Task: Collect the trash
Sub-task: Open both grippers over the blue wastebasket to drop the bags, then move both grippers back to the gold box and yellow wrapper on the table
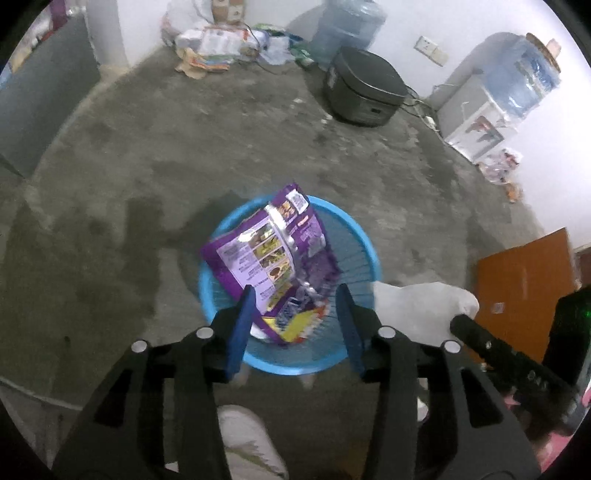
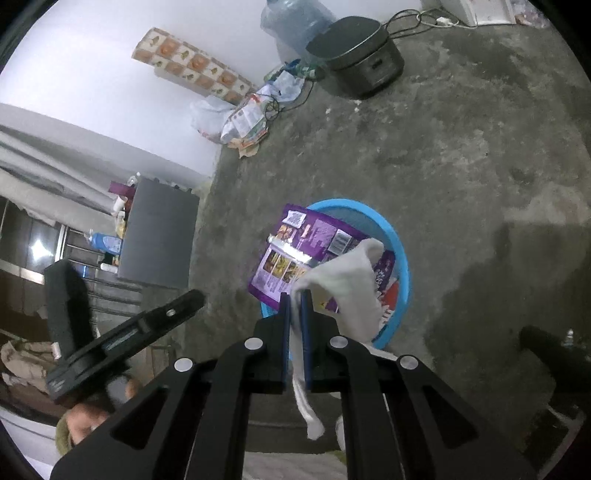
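My left gripper points steeply down over a blue basket that stands on the grey concrete floor. Its jaws are spread, and a purple snack bag sits between and just beyond them, tilted, its lower end inside the basket and its upper end leaning over the far rim. I cannot tell whether the left pad touches the bag's edge; the right pad stands clear of it. More wrappers, yellow and white, lie in the basket under the bag.

My right gripper has its jaws pressed together on a white cloth. The cloth rises past the fingertips, folds over and hangs down to the right above the near side of the blue basket, while a thin tail of it trails down between the fingers toward me. From this side the purple snack bag leans on the basket's left rim.

Farther off, a dark rice cooker sits on the floor, with a water jug behind it against the white wall. A heap of papers and plastic bags lies in the far left corner.
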Motion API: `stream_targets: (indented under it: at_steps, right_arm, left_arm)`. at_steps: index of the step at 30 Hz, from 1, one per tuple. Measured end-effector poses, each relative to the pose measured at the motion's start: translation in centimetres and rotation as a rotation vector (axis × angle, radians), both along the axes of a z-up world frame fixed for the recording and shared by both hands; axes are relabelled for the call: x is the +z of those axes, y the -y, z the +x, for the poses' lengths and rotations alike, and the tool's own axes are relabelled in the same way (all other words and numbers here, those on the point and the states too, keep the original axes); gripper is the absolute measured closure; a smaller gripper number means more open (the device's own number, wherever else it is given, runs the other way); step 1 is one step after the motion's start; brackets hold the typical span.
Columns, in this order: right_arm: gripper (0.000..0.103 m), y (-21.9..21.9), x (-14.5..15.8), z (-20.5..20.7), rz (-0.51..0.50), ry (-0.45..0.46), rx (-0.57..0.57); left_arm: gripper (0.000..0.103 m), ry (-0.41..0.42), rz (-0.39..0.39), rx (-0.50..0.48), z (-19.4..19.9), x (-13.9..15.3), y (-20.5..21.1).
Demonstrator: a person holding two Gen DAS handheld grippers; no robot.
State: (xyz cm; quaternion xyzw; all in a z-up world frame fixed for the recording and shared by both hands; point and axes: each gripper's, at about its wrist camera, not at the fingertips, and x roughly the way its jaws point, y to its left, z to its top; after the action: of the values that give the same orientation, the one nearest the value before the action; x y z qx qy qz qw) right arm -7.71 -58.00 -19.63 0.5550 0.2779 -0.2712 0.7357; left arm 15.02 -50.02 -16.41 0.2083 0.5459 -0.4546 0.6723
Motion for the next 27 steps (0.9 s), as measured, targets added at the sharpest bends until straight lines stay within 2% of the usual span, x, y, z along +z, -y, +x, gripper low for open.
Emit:
stream_targets:
  at_steps: [4, 7, 8, 9, 10, 12, 14, 16, 19, 22, 25, 27]
  right_arm:
    - [0.096, 0.5, -1.0, 2.2, 0.006, 0.002, 0.014]
    - [0.093, 1.1, -2.0, 4.9, 0.010, -0.026, 0.034]
    - [0.090, 1.4, -2.8, 6.1, 0.014, -0.056, 0.049]
    - [0.075, 1.6, -3.5, 7.0, 0.022, -0.090, 0.062]
    - [0.053, 1.7, -4.0, 7.8, 0.026, -0.121, 0.068]
    - [0.034, 2.0, -5.5, 9.1, 0.015, -0.219, 0.087]
    - [0.032, 1.9, -7.1, 9.6, 0.043, -0.301, 0.108]
    - [0.032, 1.6, -8.3, 8.8, 0.102, -0.330, 0.097]
    - [0.032, 0.9, -8.2, 6.7, 0.125, -0.317, 0.034]
    - [0.032, -0.2, -6.2, 5.1, 0.086, -0.296, 0.018]
    - [0.032, -1.4, -2.4, 4.4, -0.015, -0.282, 0.033]
    - [0.028, -2.4, 0.5, 4.6, -0.101, -0.272, 0.049]
  left_arm:
    - [0.053, 0.064, 0.024, 0.006, 0.1, 2.6, -1.2]
    - [0.042, 0.103, 0.004, 0.008, 0.2, 5.6, -2.7]
    - [0.040, 0.120, -0.009, 0.010, 0.3, 6.8, -3.3]
    - [0.039, 0.131, -0.019, 0.011, 0.3, 7.7, -3.9]
    - [0.035, 0.147, -0.034, 0.011, 0.3, 8.8, -4.6]
    - [0.031, 0.180, -0.066, 0.019, 0.3, 11.1, -6.4]
    - [0.024, 0.214, -0.095, 0.025, 0.2, 12.7, -8.2]
    - [0.022, 0.246, -0.112, 0.025, 0.0, 14.0, -9.9]
    - [0.020, 0.281, -0.120, 0.025, -0.2, 15.4, -12.4]
    - [0.020, 0.291, -0.142, 0.035, -0.5, 16.8, -15.6]
    - [0.019, 0.289, -0.197, 0.050, -1.2, 18.2, -18.5]
    - [0.019, 0.290, -0.235, 0.055, -1.9, 19.1, -20.5]
